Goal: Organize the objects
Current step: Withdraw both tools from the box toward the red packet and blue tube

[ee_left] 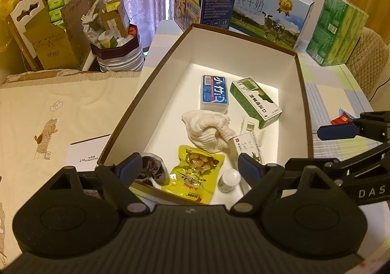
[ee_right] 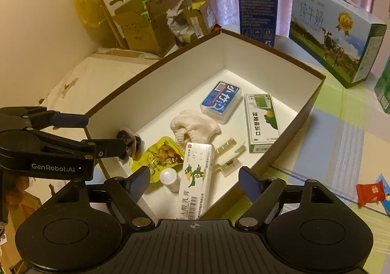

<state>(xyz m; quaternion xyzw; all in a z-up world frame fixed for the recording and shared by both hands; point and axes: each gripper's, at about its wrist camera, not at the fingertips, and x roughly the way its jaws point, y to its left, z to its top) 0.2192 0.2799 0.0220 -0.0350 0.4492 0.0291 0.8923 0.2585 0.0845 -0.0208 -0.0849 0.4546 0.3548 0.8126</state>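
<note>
- Left tongs (ee_left: 190, 166) gape wide, empty, above the box's (ee_left: 146, 93) near end.
- Right tongs (ee_right: 193, 182) likewise wide, empty.
- Box holds yellow packet (ee_left: 195, 171), cloth (ee_left: 207, 130), bottle (ee_left: 229, 180).
- Red packet (ee_right: 369, 192) lies on the bench.

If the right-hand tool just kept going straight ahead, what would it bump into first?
Probably the white tube carton with the green bird, lying in the brown box directly between the right tool's open fingers. Depth is hard to judge through the fisheye.

open brown box (ee_left: 303, 83), small items inside
</note>
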